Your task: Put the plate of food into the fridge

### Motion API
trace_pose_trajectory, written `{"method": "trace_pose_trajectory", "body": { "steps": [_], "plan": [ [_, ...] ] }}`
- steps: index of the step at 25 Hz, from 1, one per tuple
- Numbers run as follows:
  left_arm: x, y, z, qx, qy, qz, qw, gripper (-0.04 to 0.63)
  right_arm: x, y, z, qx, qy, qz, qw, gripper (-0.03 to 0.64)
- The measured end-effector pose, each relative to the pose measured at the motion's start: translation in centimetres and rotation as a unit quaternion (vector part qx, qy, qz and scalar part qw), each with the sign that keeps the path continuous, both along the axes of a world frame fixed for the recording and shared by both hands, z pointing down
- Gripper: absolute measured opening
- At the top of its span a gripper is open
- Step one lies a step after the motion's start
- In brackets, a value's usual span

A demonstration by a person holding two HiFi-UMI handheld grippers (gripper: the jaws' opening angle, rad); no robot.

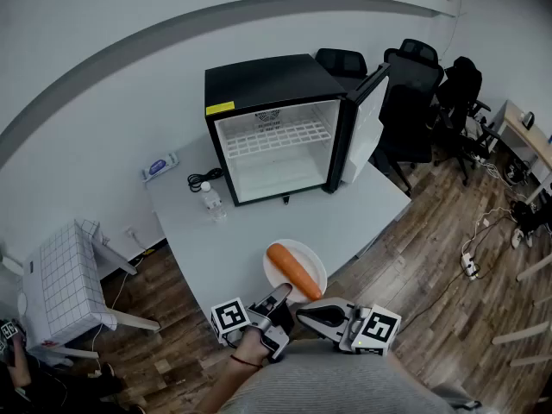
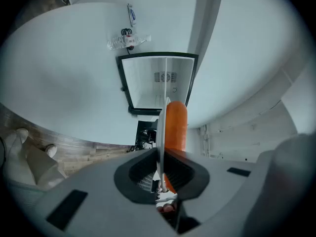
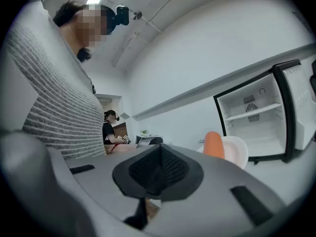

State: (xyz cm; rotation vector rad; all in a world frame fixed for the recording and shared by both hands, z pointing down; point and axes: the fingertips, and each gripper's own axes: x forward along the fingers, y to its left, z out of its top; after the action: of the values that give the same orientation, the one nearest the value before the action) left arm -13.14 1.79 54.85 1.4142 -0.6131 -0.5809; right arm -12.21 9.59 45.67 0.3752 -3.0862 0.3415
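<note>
The left claw [image 1: 278,300] is clamped on the near rim of the plate [image 1: 308,254] - orange food [image 1: 293,271] on it - at lower centre. The open fridge [image 1: 272,149] lies straight up-frame across the worktop [image 1: 224,240]. The right claw [image 1: 306,313] - closed, empty - sits just beside.

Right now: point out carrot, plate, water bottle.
carrot [image 1: 293,271], head view, mid-body.
plate [image 1: 312,258], head view, bare far rim.
water bottle [image 1: 213,203], head view, body.
</note>
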Motion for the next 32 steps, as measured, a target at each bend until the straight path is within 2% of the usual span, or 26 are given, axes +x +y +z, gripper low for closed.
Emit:
{"method": "trace_pose_trajectory", "body": {
  "steps": [7,32],
  "plan": [
    [-0.17,0.13,-0.09,0.000,0.007,0.000,1.0000,0.035,-0.40,0.33,-0.52,-0.009,-0.023,-0.012,1.000,0.015],
    [0.27,0.50,0.57,-0.012,0.001,0.003,0.9999,0.035,-0.03,0.79,-0.49,-0.002,-0.019,-0.017,1.000,0.015]
  ]
}}
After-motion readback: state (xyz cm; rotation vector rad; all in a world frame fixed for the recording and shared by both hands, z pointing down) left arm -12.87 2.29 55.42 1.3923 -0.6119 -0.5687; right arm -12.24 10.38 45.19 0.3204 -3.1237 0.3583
